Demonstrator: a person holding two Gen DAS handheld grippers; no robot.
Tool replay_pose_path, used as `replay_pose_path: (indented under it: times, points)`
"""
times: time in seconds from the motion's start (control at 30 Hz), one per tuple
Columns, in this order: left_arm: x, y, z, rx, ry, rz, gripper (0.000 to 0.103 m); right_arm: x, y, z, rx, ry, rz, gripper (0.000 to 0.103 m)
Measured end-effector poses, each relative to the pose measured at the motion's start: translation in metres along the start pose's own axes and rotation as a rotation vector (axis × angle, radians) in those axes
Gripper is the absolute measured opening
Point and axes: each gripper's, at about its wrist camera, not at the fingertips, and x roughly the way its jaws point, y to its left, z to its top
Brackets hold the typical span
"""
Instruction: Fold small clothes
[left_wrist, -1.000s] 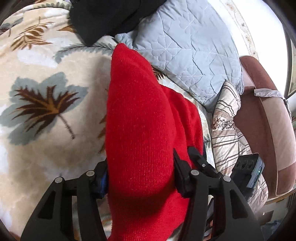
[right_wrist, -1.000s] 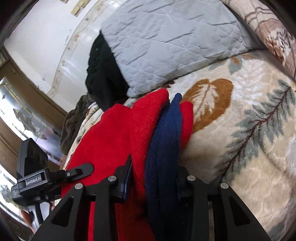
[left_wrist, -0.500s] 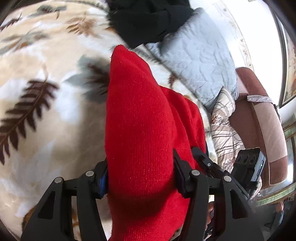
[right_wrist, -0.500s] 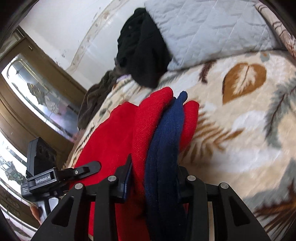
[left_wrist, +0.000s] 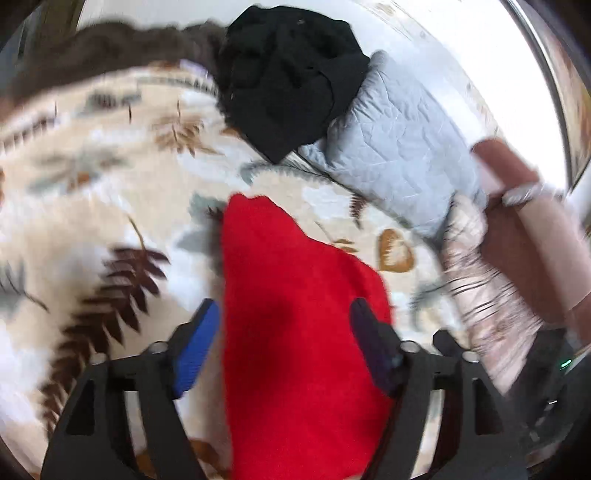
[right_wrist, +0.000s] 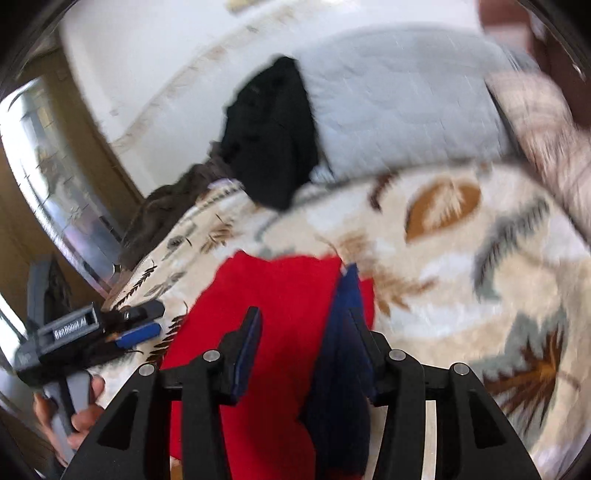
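A red knit garment (left_wrist: 295, 314) with a navy blue part (right_wrist: 343, 354) lies on the leaf-patterned blanket (left_wrist: 92, 184). In the left wrist view it runs between the fingers of my left gripper (left_wrist: 284, 314), whose jaws stand apart with a gap at the blue left pad (left_wrist: 195, 347). In the right wrist view the garment (right_wrist: 284, 306) lies between the fingers of my right gripper (right_wrist: 304, 325), which is also open; the navy part rests against the right finger. The left gripper also shows in the right wrist view (right_wrist: 136, 328), at the left. Both views are blurred.
A black garment (left_wrist: 288, 77) lies partly on a grey quilted pillow (left_wrist: 399, 147) at the back. A dark brown garment (left_wrist: 103, 51) lies at the far left. A striped cushion (left_wrist: 480, 280) and a brown armchair (left_wrist: 532, 229) stand to the right.
Both grippers have opened and let go of the red garment, which now lies lower on the blanket. Both cameras have swung and pulled back, showing more of the bed.
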Motion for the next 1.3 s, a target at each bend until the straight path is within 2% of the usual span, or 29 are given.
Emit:
replay_pose_path:
  times: [0.03,0.13,0.2,0.23,0.33,0.4,0.53,0.63,0.7,0.83,0.87,0.93,1.0,1.03,1.1,1.2,1.3]
  points:
    - [0.006,-0.002,-0.002,0.021,0.015,0.023,0.078,0.005,-0.002,-0.002,-0.019,0.009,0.003,0.044]
    - [0.048,-0.010,-0.016,0.095,0.160,0.092,0.079,0.052,-0.012,-0.010,0.016,0.154,0.001,0.037]
    - [0.057,-0.008,-0.023,0.103,0.177,0.112,0.086,0.078,-0.022,-0.020,0.039,0.238,-0.055,0.042]
    - [0.058,-0.004,-0.021,0.078,0.172,0.107,0.090,0.082,-0.028,-0.020,0.081,0.226,-0.037,0.043]
    - [0.058,0.009,-0.014,0.011,0.210,0.051,0.089,0.080,-0.036,-0.011,0.133,0.229,-0.013,0.043]
    - [0.048,0.012,-0.013,0.000,0.190,0.048,0.089,0.072,-0.036,-0.009,0.140,0.216,-0.002,0.043]
    - [0.033,0.002,-0.013,0.062,0.128,0.091,0.089,0.061,-0.031,-0.011,0.068,0.225,0.026,0.047]
    - [0.047,-0.003,-0.019,0.103,0.153,0.126,0.090,0.071,-0.029,-0.021,0.000,0.266,-0.013,0.046]
    - [0.044,-0.004,-0.017,0.085,0.131,0.119,0.089,0.069,-0.030,-0.019,0.016,0.253,-0.013,0.046]
    - [0.017,-0.012,-0.014,0.130,0.000,0.127,0.089,0.041,-0.026,-0.003,0.003,0.094,-0.009,0.052]
    - [0.015,-0.014,-0.013,0.145,-0.016,0.130,0.089,0.040,-0.026,-0.001,-0.005,0.085,-0.002,0.052]
    - [0.025,-0.016,-0.015,0.163,0.018,0.146,0.089,0.051,-0.026,-0.002,-0.025,0.124,-0.031,0.051]
    - [0.048,-0.014,-0.020,0.164,0.129,0.161,0.090,0.075,-0.031,-0.012,-0.026,0.230,-0.098,0.055]
    - [0.053,-0.012,-0.022,0.149,0.143,0.148,0.090,0.079,-0.035,-0.015,0.005,0.238,-0.089,0.056]
    - [0.051,-0.008,-0.018,0.110,0.147,0.127,0.089,0.081,-0.045,-0.014,0.089,0.237,-0.068,0.064]
    - [0.041,-0.008,-0.014,0.109,0.117,0.133,0.089,0.078,-0.056,-0.013,0.153,0.238,-0.047,0.065]
    - [0.024,-0.007,-0.009,0.098,0.038,0.127,0.089,0.066,-0.056,-0.007,0.154,0.192,-0.083,0.069]
